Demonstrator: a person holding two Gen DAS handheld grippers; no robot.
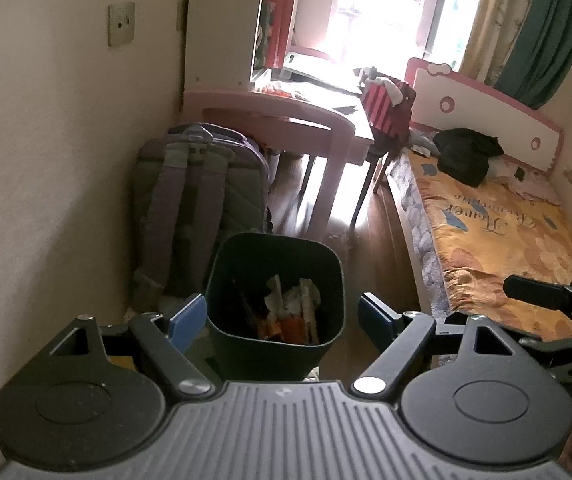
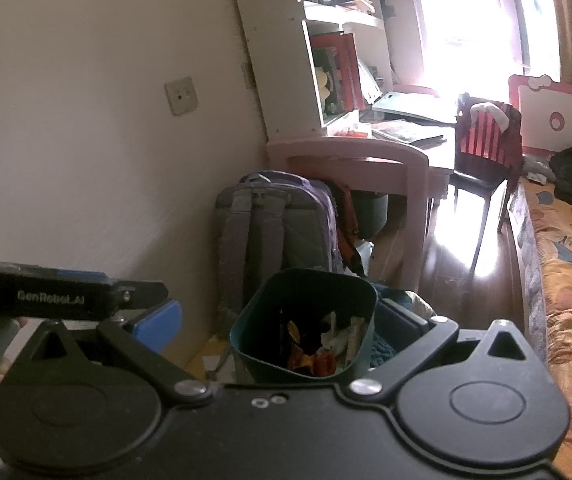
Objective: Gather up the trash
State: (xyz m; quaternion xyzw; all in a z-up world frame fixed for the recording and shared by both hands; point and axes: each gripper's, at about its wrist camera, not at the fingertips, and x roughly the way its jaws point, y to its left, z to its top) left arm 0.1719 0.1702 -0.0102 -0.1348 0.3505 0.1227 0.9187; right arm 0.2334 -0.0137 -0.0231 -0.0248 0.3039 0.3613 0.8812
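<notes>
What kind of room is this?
Probably a child's bedroom: a bed with a pink bow headboard, a pink desk and a backpack by the wall.

Cream wall [image 1: 45, 160] left of tongs w/ socket plate [image 1: 121, 24]. Ahead: pink desk [image 1: 286, 120], white shelf unit [image 2: 326, 40], blown-out window [image 1: 386, 12]. Dark wood floor [image 1: 374, 232], glare. Bed [image 1: 506, 232] right, pink headboard [image 1: 486, 108].

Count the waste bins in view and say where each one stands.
1: the dark green square plastic bin, on the floor by the grey-purple backpack near the wall. A dark round container under the pink desk may be another.
</notes>
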